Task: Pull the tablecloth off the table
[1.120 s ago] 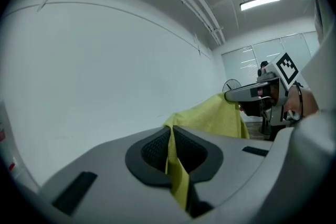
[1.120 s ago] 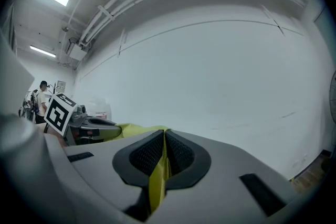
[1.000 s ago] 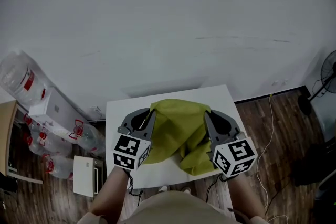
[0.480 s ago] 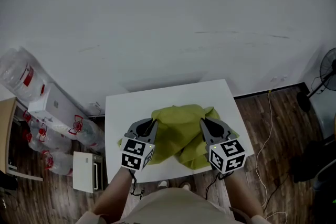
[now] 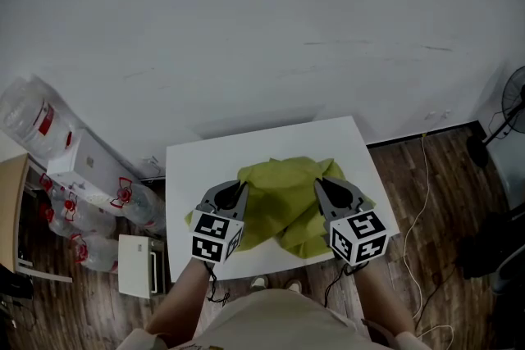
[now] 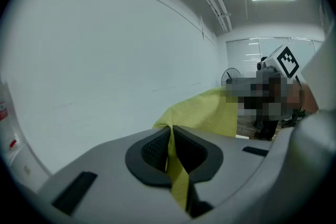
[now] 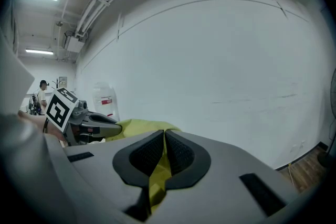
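A yellow-green tablecloth [image 5: 279,201] lies bunched over the near half of a small white table [image 5: 197,164]. My left gripper [image 5: 239,187] is shut on the cloth's left edge; in the left gripper view a strip of tablecloth [image 6: 176,173] runs between its dark pads [image 6: 152,152]. My right gripper [image 5: 318,184] is shut on the cloth's right side, and the right gripper view shows a fold of tablecloth [image 7: 157,176] pinched between its pads [image 7: 181,155]. Both grippers hang over the table's near edge.
A plain white wall [image 5: 262,29] fills the far side. Water bottles and boxes [image 5: 74,176] are stacked on the wooden floor to the left, with a white box [image 5: 135,262] beside the table. A fan [image 5: 513,115] and a cable [image 5: 422,201] are on the right.
Both grippers have drawn back toward me with the cloth, which has bunched up and left more of the white tabletop's far side bare.
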{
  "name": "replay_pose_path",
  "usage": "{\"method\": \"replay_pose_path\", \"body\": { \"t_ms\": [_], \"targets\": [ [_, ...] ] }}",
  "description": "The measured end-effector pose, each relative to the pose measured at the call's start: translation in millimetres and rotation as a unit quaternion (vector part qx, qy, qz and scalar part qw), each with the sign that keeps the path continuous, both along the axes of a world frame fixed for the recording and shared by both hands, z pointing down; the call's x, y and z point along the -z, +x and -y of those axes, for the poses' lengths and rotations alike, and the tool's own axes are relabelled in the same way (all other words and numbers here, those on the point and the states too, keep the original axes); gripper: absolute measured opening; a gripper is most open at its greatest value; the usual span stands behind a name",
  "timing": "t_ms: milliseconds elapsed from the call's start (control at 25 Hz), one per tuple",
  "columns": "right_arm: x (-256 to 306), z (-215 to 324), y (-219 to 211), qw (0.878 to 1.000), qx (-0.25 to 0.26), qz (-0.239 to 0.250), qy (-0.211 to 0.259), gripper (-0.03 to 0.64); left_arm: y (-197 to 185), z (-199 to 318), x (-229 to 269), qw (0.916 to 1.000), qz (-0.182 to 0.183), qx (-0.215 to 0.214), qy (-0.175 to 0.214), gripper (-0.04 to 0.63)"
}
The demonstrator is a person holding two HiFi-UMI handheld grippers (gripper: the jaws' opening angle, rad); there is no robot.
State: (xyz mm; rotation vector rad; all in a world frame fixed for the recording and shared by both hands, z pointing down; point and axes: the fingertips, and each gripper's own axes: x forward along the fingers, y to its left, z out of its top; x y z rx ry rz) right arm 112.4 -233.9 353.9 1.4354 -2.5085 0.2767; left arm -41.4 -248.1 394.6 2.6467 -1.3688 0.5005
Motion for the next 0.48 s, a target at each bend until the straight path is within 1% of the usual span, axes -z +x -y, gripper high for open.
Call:
{"method": "replay_pose_path", "body": {
  "t_ms": [280,480],
  "targets": [
    [1,-4,0,1.0,0.003,-0.004,0.002,0.034,3,-3,1,1.0,0.003,-0.004,-0.006,0.026],
    [3,-4,4,1.0,0.004,-0.002,0.004,0.034,10,1,5,1.0,0.003,-0.006,0.001,0.026]
  ]
}}
